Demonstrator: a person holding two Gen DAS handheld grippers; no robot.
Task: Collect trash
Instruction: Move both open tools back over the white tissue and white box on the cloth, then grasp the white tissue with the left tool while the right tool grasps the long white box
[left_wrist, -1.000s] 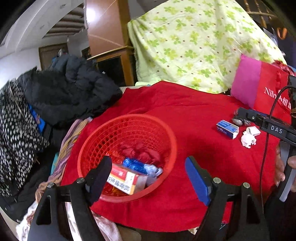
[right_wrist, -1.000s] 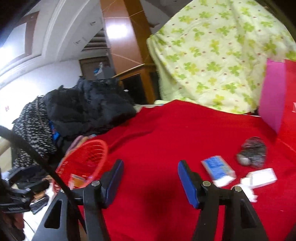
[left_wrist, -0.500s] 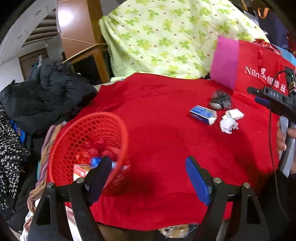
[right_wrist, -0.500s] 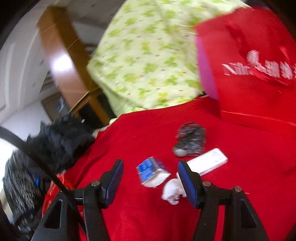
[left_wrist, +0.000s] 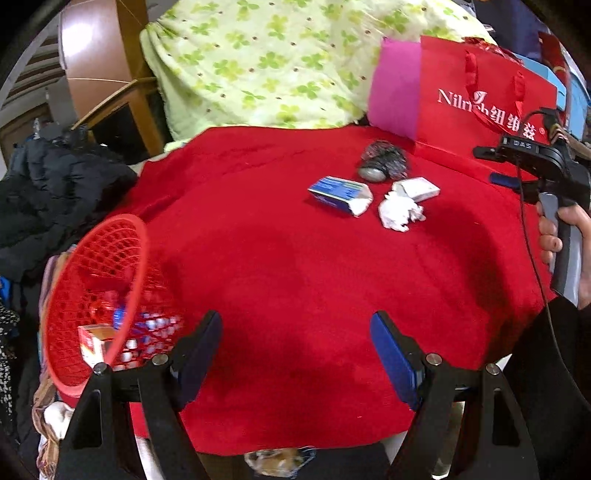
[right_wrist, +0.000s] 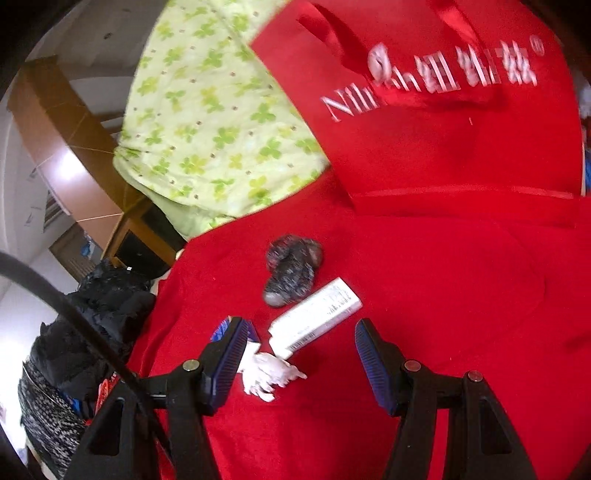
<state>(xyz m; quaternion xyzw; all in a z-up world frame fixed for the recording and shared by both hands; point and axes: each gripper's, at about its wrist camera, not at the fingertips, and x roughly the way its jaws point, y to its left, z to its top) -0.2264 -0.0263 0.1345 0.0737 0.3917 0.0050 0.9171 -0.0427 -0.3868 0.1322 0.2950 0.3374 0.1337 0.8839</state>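
On the red cloth lie a blue box (left_wrist: 340, 194), a white box (left_wrist: 416, 189), a crumpled white paper (left_wrist: 399, 212) and a grey crumpled wrapper (left_wrist: 384, 162). The red mesh basket (left_wrist: 99, 295) at the left edge holds several pieces of trash. My left gripper (left_wrist: 295, 350) is open and empty over the near cloth. My right gripper (right_wrist: 299, 350) is open and empty just above the white box (right_wrist: 314, 317) and crumpled paper (right_wrist: 269, 373); the grey wrapper (right_wrist: 291, 269) lies beyond, and the blue box (right_wrist: 221, 328) is half hidden behind the left finger.
A red gift bag (left_wrist: 480, 96) with a pink side stands at the back right. A green-patterned quilt (left_wrist: 266, 62) is piled behind. Dark jackets (left_wrist: 55, 184) lie left of the table. The cloth's front edge (left_wrist: 295, 443) is near.
The right gripper moved right and down onto the trash cluster. The left gripper swung right, away from the basket, which now sits at the left edge of its view.
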